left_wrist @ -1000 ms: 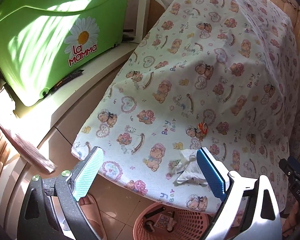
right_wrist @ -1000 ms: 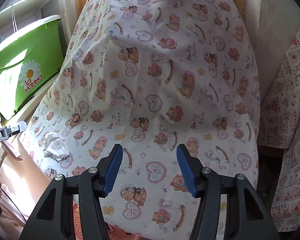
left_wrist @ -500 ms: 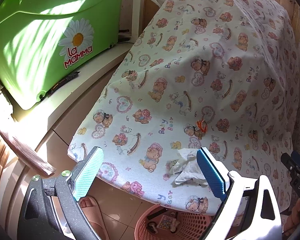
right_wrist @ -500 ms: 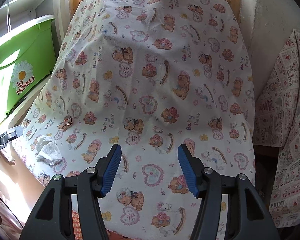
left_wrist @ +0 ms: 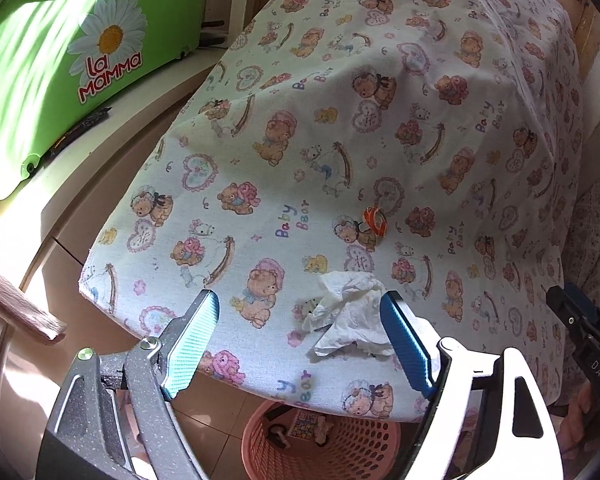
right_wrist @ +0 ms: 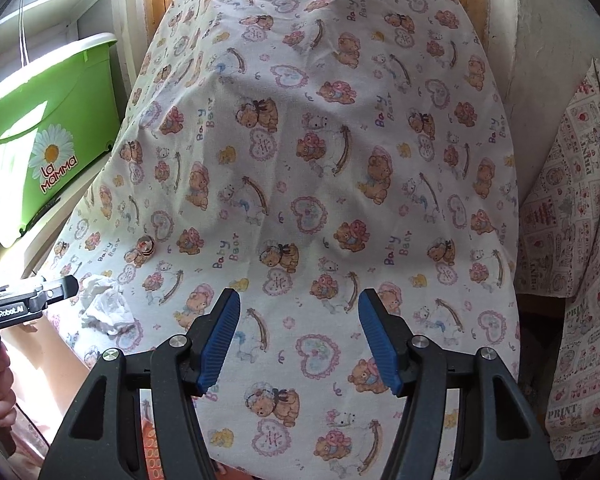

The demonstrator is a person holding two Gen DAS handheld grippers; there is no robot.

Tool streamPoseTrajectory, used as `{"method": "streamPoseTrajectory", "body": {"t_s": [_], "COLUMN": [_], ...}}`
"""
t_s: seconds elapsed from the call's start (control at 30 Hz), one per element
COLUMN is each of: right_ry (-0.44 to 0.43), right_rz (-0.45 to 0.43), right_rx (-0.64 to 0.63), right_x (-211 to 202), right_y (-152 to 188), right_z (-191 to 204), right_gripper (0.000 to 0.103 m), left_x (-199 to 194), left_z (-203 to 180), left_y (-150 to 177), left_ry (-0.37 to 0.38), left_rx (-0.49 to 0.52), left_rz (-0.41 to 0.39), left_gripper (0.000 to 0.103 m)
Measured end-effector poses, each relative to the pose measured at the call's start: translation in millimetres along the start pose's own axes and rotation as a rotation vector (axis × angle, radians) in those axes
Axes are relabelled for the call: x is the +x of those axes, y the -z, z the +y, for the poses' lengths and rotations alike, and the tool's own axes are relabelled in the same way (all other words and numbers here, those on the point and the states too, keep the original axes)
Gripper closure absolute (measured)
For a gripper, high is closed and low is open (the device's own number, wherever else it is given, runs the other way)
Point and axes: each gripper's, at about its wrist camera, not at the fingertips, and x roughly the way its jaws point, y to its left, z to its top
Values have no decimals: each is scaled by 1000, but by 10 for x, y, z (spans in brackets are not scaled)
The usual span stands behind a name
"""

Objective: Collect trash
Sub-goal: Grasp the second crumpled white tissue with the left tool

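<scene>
Left wrist view, left gripper (left_wrist: 300,340) jaws closing around crumpled tissue (left_wrist: 350,312), right gripper (right_wrist: 298,340) opening, empty.

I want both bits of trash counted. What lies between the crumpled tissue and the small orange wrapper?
Only bare printed cloth lies between crumpled tissue and orange wrapper, in both wrist views.

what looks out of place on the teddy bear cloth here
Two bits of litter lie on the teddy bear cloth: a crumpled white tissue near its front edge, between the closing fingers of the left gripper, and a small orange wrapper just beyond it.
</scene>
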Motion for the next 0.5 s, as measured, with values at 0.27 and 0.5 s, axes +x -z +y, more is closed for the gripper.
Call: {"method": "streamPoseTrajectory", "body": {"t_s": [0.27, 0.5], "right_ry": [-19, -16], "right_rz": [49, 69], "right_rx": [41, 33], "right_x": [98, 163], "right_y": [-6, -24], "right_z": [-64, -22], "right_gripper": [39, 39], "left_x": [39, 226], "left_z": [118, -31], "left_y": [-204, -70], "left_ry": [107, 80], "left_rx": [-129, -116], "left_rz": [68, 146], "left_gripper": [48, 51]}}
